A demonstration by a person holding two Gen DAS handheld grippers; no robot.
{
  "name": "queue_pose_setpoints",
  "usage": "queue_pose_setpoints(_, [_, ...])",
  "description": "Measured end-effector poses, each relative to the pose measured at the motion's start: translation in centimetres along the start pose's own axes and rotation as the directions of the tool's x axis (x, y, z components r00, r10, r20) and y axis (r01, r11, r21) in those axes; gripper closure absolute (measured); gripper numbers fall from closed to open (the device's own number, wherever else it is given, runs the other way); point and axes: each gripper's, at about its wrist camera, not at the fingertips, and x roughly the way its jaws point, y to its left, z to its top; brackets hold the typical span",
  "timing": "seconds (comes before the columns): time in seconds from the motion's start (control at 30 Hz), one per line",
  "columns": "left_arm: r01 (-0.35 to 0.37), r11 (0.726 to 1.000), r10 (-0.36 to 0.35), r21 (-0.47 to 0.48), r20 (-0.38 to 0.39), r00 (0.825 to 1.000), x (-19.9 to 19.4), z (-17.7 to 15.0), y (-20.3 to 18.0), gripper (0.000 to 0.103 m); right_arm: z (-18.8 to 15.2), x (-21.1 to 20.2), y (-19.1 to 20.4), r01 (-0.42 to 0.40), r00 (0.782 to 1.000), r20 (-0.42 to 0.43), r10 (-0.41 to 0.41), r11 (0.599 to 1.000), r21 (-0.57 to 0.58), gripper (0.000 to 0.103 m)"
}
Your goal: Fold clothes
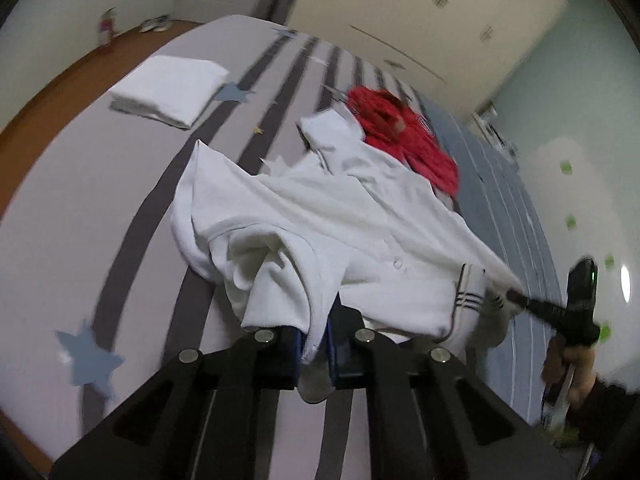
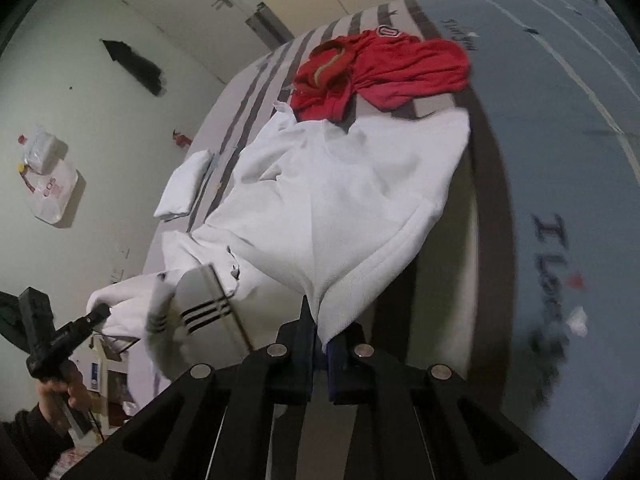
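A white jacket (image 1: 320, 224) with black stripes lies crumpled on the bed and is lifted at its near edge. My left gripper (image 1: 314, 344) is shut on a fold of its white fabric. My right gripper (image 2: 322, 340) is shut on another edge of the same jacket (image 2: 340, 200), pulling it taut. The right gripper also shows at the right of the left wrist view (image 1: 516, 298), and the left gripper at the lower left of the right wrist view (image 2: 100, 312). A red garment (image 1: 404, 140) lies bunched beyond the jacket, and it also shows in the right wrist view (image 2: 380, 68).
A folded white garment (image 1: 168, 88) lies on the bed's far left, also seen in the right wrist view (image 2: 184, 184). The bed cover (image 1: 80, 200) is grey with dark stripes and blue stars. A wooden floor (image 1: 60, 80) borders the bed. A wardrobe (image 1: 420, 8) stands behind.
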Motion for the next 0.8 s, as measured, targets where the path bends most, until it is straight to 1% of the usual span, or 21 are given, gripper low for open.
queue_pose_setpoints(0.07, [0.004, 1.0, -0.003, 0.013, -0.053, 0.999, -2.1, -1.2, -0.9, 0.096, -1.9, -2.5, 0.7, 0.016, 1.0, -0.02, -0.016, 1.0, -0.003, 0.099])
queue_pose_setpoints(0.17, [0.01, 1.0, -0.01, 0.0, -0.125, 0.992, -5.5, -3.1, -2.5, 0.096, -4.9, -6.6, 2.8, 0.031, 0.998, -0.054, -0.031, 0.999, 0.005, 0.099])
queue_pose_setpoints(0.2, [0.016, 1.0, -0.017, -0.008, -0.136, 0.991, -6.7, -3.3, -3.0, 0.096, -5.6, -8.1, 3.7, 0.035, 0.998, -0.059, -0.034, 0.999, 0.014, 0.099])
queue_pose_setpoints(0.27, [0.03, 0.999, -0.027, 0.019, -0.133, 0.991, -9.8, -2.3, -5.0, 0.096, -6.6, -11.4, 5.6, 0.04, 0.997, -0.061, -0.038, 0.999, 0.031, 0.099])
queue_pose_setpoints(0.33, [0.056, 0.995, -0.05, 0.088, -0.074, 0.996, -13.5, 0.3, -7.4, 0.096, -6.5, -15.7, 7.9, 0.036, 0.999, -0.027, -0.035, 0.998, 0.042, 0.099])
queue_pose_setpoints(0.4, [0.069, 0.989, -0.068, 0.133, -0.009, 0.998, -15.8, 4.0, -9.0, 0.096, -4.6, -19.9, 10.2, 0.037, 0.998, 0.045, -0.038, 0.999, 0.027, 0.099])
queue_pose_setpoints(0.43, [0.078, 0.985, -0.084, 0.153, 0.035, 0.996, -16.9, 6.4, -9.8, 0.096, -3.1, -21.8, 11.2, 0.039, 0.995, 0.088, -0.041, 0.999, 0.016, 0.099])
queue_pose_setpoints(0.5, [0.094, 0.977, -0.119, 0.193, 0.123, 0.985, -19.1, 11.4, -11.4, 0.096, 0.7, -25.0, 12.6, 0.043, 0.981, 0.188, -0.042, 0.999, -0.004, 0.1])
queue_pose_setpoints(0.53, [0.108, 0.969, -0.15, 0.224, 0.176, 0.973, -20.2, 14.8, -12.7, 0.096, 2.7, -26.6, 13.4, 0.046, 0.971, 0.237, -0.042, 0.999, -0.014, 0.1])
queue_pose_setpoints(0.6, [0.125, 0.952, -0.2, 0.28, 0.256, 0.946, -21.5, 20.0, -14.8, 0.096, 6.5, -29.8, 14.8, 0.053, 0.942, 0.333, -0.039, 0.998, -0.033, 0.1])
queue_pose_setpoints(0.63, [0.132, 0.942, -0.225, 0.308, 0.29, 0.93, -21.8, 22.9, -15.9, 0.096, 8.6, -31.3, 15.6, 0.06, 0.924, 0.38, -0.038, 0.997, -0.048, 0.1])
queue_pose_setpoints(0.73, [0.113, 0.916, -0.266, 0.385, 0.372, 0.889, -21.8, 31.1, -19.1, 0.096, 15.5, -34.8, 17.8, 0.095, 0.86, 0.509, -0.028, 0.99, -0.106, 0.1])
queue_pose_setpoints(0.77, [0.114, 0.911, -0.274, 0.395, 0.377, 0.885, -21.4, 34.1, -20.2, 0.096, 17.7, -35.4, 18.1, 0.102, 0.846, 0.533, -0.026, 0.988, -0.114, 0.1])
queue_pose_setpoints(0.8, [0.115, 0.911, -0.276, 0.397, 0.376, 0.885, -20.9, 36.7, -21.1, 0.096, 19.9, -36.0, 18.4, 0.11, 0.83, 0.557, -0.024, 0.986, -0.122, 0.1])
